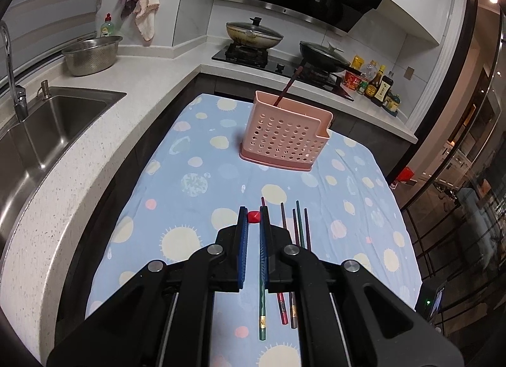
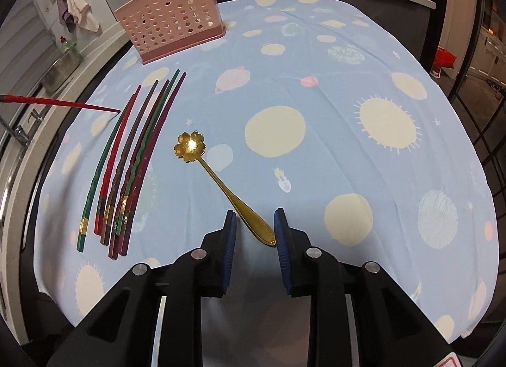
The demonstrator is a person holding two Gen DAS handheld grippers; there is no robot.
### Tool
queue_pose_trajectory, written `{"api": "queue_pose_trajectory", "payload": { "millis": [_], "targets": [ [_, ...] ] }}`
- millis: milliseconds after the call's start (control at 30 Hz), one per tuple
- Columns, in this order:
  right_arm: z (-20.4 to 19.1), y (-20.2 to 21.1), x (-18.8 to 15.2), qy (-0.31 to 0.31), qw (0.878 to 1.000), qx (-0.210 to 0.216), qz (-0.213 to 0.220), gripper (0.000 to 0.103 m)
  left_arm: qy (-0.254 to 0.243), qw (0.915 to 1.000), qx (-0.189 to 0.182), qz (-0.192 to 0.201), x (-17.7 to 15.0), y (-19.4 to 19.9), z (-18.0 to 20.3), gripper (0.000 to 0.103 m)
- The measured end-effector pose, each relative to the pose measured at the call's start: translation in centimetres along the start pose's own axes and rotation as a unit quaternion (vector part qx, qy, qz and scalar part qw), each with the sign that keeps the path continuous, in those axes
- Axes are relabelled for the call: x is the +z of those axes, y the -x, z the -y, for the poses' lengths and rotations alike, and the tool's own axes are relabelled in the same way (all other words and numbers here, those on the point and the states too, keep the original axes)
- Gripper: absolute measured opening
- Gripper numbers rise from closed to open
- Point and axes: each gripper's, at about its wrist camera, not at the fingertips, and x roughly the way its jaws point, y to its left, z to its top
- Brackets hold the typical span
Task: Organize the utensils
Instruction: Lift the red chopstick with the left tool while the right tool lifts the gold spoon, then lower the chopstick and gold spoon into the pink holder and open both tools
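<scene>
Several long chopsticks in red, green and dark brown (image 2: 126,171) lay side by side on the light blue cloth printed with suns and planets (image 2: 332,88) that covered the worktop. Each had a small gold band near its thick end. Beyond their thin ends stood the pink plastic basket with round holes (image 2: 170,25), upright on its tray, and one dark chopstick (image 1: 286,88) leaned inside it. Nothing stood between the bundle and the basket.

The left tool (image 1: 253,208) was closed on a red chopstick (image 1: 254,217). Its own camera showed only the square red end between the blue ribbed pads. The right camera showed the whole thin shaft, held in the air and coming in from the left edge above the bundle.

Only the right camera showed the gold metal spoon with a flower-shaped bowl (image 2: 221,177), lying apart from the chopsticks. The right tool (image 2: 255,212) was open, with the end of the spoon handle between its pads, close against the right one. Whether they touched was not clear.

A steel sink (image 1: 47,133) and a steel colander (image 1: 91,55) were at the left.
</scene>
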Motion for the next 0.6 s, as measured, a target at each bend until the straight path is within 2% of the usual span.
{"api": "queue_pose_trajectory", "payload": {
  "millis": [100, 300, 600],
  "targets": [
    [0.1, 0.2, -0.2, -0.008, 1.000, 0.010, -0.002, 0.011, -0.003, 1.0000, 0.000, -0.002, -0.3, 0.1, 0.3, 0.007],
    [-0.5, 1.2, -0.5, -0.002, 1.000, 0.016, 0.004, 0.002, -0.007, 1.0000, -0.004, -0.001, -0.2, 0.4, 0.6, 0.007],
    [-2.4, 5.2, 2.6, 0.010, 0.998, 0.033, 0.054, 0.002, -0.012, 0.9997, -0.008, 0.021, 1.6, 1.3, 0.9, 0.007]
  ]
}}
